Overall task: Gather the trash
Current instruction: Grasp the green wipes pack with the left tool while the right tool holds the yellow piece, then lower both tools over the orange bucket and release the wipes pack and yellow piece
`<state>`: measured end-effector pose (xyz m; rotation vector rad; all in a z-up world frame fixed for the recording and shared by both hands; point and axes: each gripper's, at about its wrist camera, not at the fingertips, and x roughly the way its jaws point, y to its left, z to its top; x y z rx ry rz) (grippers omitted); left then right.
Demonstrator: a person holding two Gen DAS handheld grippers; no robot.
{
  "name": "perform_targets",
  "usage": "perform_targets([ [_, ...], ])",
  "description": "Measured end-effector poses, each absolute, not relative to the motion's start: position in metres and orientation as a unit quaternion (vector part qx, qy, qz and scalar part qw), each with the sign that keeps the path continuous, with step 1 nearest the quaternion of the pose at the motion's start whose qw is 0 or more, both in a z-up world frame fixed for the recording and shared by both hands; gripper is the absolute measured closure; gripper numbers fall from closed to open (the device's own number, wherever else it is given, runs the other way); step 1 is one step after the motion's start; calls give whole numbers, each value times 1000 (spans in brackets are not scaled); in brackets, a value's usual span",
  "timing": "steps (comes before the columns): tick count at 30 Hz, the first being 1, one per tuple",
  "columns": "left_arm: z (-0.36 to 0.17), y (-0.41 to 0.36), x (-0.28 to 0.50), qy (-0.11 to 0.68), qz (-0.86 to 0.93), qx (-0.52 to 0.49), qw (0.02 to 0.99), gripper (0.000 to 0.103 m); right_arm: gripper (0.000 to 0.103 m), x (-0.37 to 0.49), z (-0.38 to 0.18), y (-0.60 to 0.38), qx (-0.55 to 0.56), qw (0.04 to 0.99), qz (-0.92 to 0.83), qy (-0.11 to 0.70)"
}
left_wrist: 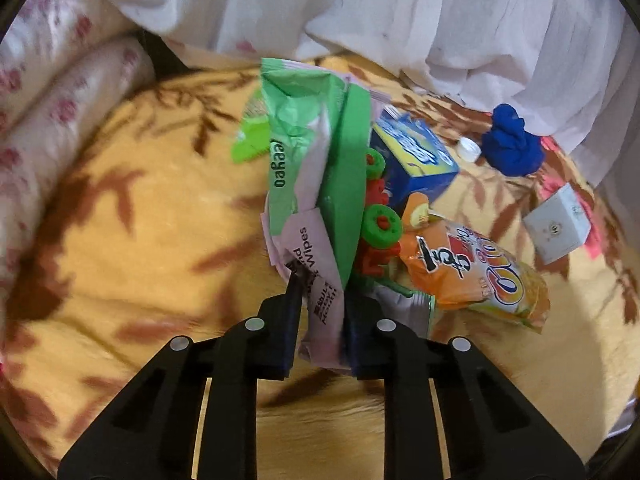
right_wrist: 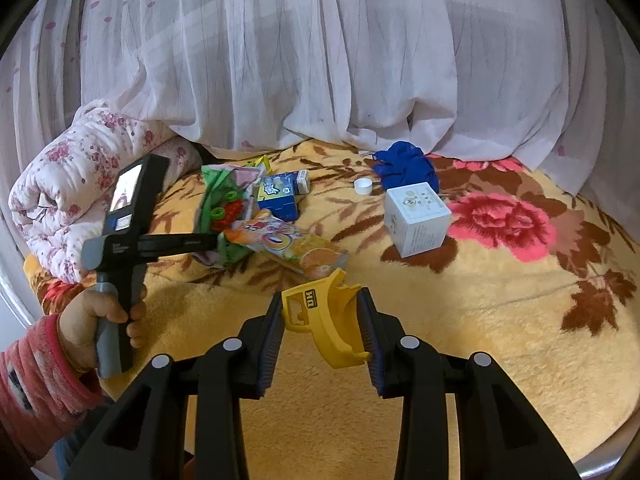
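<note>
On blanket (right_wrist: 460, 340) | 1 white box (right_wrist: 416, 220) | 1 cap (right_wrist: 363, 186) | 1 blue cloth (right_wrist: 404, 166)

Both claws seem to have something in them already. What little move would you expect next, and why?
Probably lifting the left claw a little. It is shut on the wipes packet, which leans against the green and red toy and the orange snack bag on the blanket. Raising it should free the packet. The right claw already holds a yellow plastic piece.
</note>
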<state>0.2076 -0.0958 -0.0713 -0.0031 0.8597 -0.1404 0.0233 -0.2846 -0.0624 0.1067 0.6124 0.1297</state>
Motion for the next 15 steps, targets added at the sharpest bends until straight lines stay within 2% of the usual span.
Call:
perform_targets([
  [5,-51,-82,185,346,28,126,929,86,67,21,-61,-285,58,950,70,298],
  [11,-26,-49,149,318,37,126,939,87,67,14,-54,-274,60,952,86,289],
  [15,-9,-32,115,317,15,89,944,87,67,2,-46,-263,55,953,97,280],
])
